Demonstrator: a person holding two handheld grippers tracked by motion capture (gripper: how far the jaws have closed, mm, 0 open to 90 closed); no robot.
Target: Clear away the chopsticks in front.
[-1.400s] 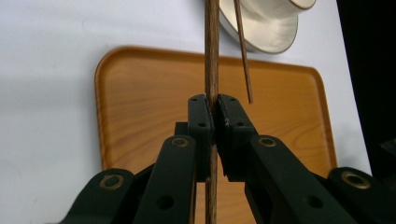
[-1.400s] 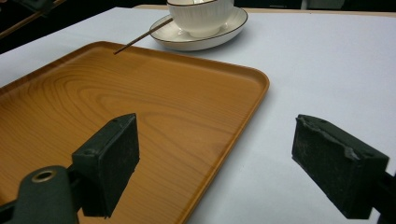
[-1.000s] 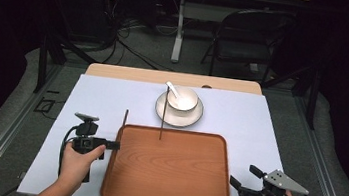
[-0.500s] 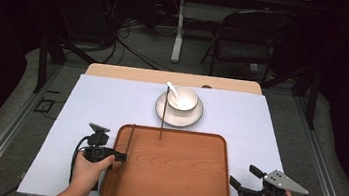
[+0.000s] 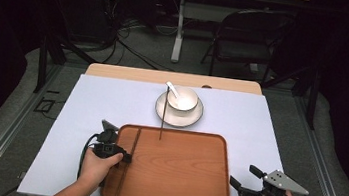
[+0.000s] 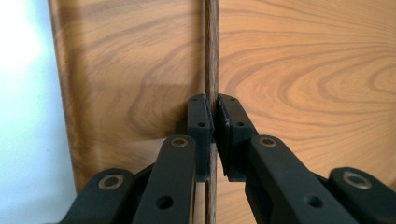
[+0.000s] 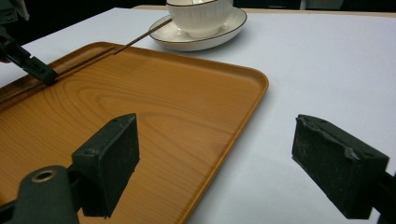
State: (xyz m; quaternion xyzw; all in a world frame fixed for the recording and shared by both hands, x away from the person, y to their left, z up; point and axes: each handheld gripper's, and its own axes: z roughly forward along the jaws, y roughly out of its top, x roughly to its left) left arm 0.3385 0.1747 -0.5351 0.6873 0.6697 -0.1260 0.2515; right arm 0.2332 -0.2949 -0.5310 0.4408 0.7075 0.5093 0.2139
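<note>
The worktop [image 5: 90,113] is covered in pale white sheeting, with a bare wooden strip along its far edge. A wooden tray [image 5: 178,174] lies on its near half. A white saucer [image 5: 178,112] sits just beyond the tray.

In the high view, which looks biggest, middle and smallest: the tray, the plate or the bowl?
1. Tray, by far the biggest.
2. Plate, which sits farther from the camera, so it may look a bit small, but the tray plainly wins.
3. Bowl, smallest; it sits on the plate and fits inside its rim.
</note>
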